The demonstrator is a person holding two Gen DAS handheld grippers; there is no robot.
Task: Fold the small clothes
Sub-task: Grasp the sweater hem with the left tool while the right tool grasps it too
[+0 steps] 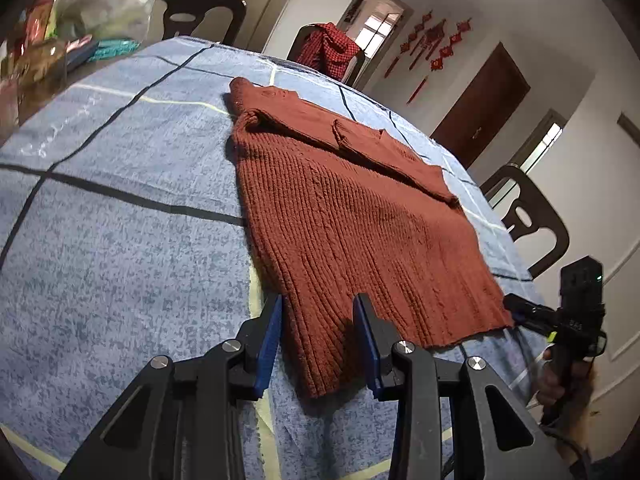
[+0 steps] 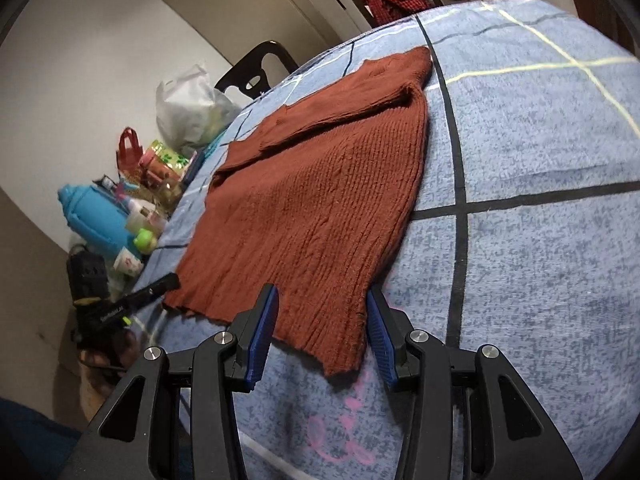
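Rust-red ribbed knit: a small sweater (image 1: 340, 220), flat on the blue checked tablecloth (image 1: 120, 200), sleeves folded across the chest.

Left wrist view. Runs lengthwise from the hem, nearest the camera, to the shoulders at the far side; points top end away. Left gripper (image 1: 320, 300) about half open, straddling the near left hem corner, knit lying slack between the blue pads, nothing pinched. Right gripper (image 1: 576, 312) off at the other hem corner, tip touching the edge or just beside it; cannot tell which.

Right wrist view. Same sweater (image 2: 312, 200), hem close, shoulders far. Right gripper (image 2: 322, 292) roughly half open over the right hem corner, fabric between the fingers but not clamped.

Looks like the start of the bottom-up fold. Calls next for closing both pairs of jaws on the hem corners together, then lifting and carrying the hem toward the shoulders, level on both sides, so the crease lands square across the long axis.
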